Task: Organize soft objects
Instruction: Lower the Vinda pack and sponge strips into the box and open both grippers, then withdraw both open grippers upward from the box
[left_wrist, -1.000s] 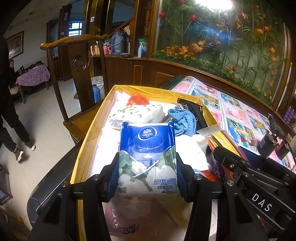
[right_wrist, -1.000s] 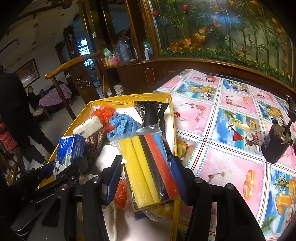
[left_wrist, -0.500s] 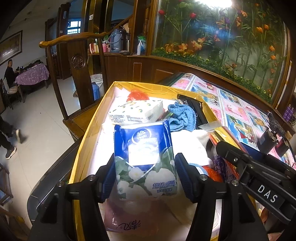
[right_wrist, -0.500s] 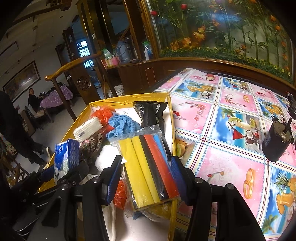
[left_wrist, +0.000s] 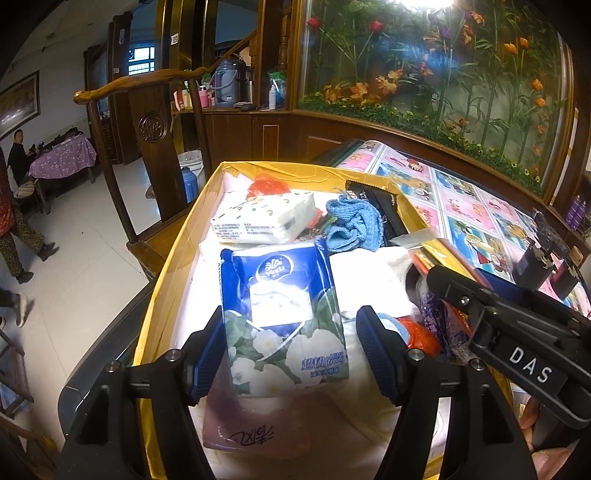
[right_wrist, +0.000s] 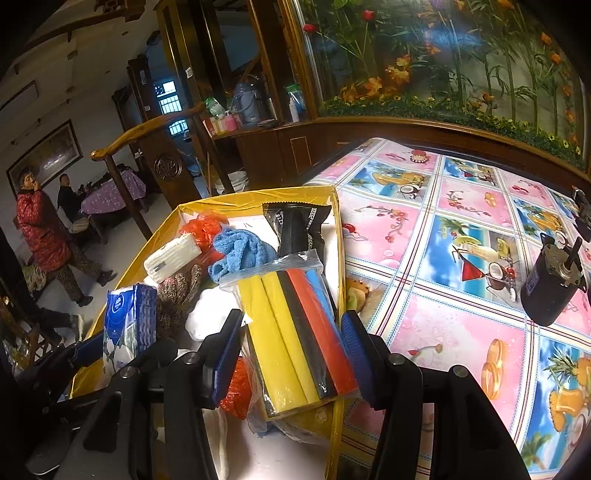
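Observation:
A blue and white tissue pack (left_wrist: 284, 314) lies in the yellow box (left_wrist: 177, 258) between the fingers of my left gripper (left_wrist: 291, 321). Its jaws are opening, and both blue pads (left_wrist: 373, 350) stand off the pack's sides. My right gripper (right_wrist: 291, 317) is shut on a clear bag of yellow, black, red and blue foam strips (right_wrist: 291, 332) over the box's right rim (right_wrist: 338, 258). The tissue pack (right_wrist: 125, 325) also shows at the left of the right wrist view. Also in the box are a white tissue pack (left_wrist: 266, 221), a blue cloth (left_wrist: 354, 221) and a knit glove (right_wrist: 177, 291).
A black packet (right_wrist: 299, 229), orange mesh (right_wrist: 203, 229) and a pink bag (left_wrist: 273, 424) also lie in the box. A black motor (right_wrist: 550, 291) stands on the patterned tablecloth (right_wrist: 443, 258) to the right. A wooden chair (left_wrist: 147, 122) is behind the box. People (right_wrist: 44, 236) move at far left.
My left gripper's jaws have spread apart and let go of the blue tissue pack, which has sunk and tipped back onto the box contents. The right gripper and its bag have not moved.

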